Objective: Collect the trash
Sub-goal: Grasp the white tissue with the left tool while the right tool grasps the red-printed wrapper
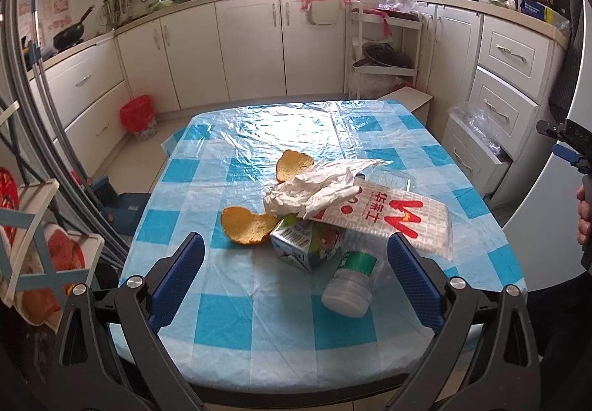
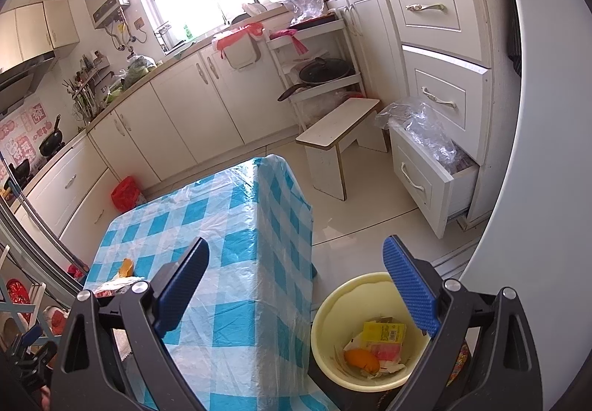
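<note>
Bin [image 2: 325, 322] shows only beside right gripper [image 2: 296, 285], fingers apart.

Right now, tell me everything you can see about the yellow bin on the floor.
The bin is a round, pale yellow bucket, plastic by its look, upright and open-topped on the floor beside the table. Inside lie an orange peel, a yellow packet and paper scraps. The right hand-held gripper, open, hangs above it.
</note>
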`<state>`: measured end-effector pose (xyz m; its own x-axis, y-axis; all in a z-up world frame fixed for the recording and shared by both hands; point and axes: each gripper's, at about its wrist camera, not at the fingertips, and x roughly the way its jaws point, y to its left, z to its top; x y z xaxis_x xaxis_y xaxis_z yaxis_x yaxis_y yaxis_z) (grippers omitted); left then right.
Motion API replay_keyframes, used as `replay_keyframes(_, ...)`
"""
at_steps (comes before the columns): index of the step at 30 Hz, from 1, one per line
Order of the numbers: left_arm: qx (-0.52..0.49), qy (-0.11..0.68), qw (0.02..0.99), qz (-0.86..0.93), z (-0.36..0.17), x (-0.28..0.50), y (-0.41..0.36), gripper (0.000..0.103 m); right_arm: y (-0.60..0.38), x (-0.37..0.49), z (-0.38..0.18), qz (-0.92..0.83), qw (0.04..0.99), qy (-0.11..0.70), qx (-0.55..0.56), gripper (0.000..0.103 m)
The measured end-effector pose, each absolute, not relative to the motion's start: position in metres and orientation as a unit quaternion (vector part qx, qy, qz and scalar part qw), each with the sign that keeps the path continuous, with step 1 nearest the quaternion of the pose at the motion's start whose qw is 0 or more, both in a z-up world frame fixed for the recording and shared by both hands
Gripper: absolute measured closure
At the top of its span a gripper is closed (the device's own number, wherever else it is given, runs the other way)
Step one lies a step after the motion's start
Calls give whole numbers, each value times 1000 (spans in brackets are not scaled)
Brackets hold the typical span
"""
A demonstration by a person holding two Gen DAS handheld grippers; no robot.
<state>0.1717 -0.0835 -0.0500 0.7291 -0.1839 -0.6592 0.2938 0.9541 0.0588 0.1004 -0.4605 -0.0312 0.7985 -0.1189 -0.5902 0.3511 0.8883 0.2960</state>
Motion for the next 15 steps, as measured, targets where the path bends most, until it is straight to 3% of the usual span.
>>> replay_keyframes(10, 132, 365, 916, -101, -70, 244, -126, 12, -447, 107, -33, -58, 929, 309, 198, 12)
replay_keyframes(13, 137, 372, 911, -118, -72, 256, -131, 42, -419, 124, -42, 55, 916, 347, 193, 12)
replay_keyframes(15, 134, 376, 908, -126, -73, 263, -132, 76, -400, 135, -50, 115, 899, 373, 197, 12)
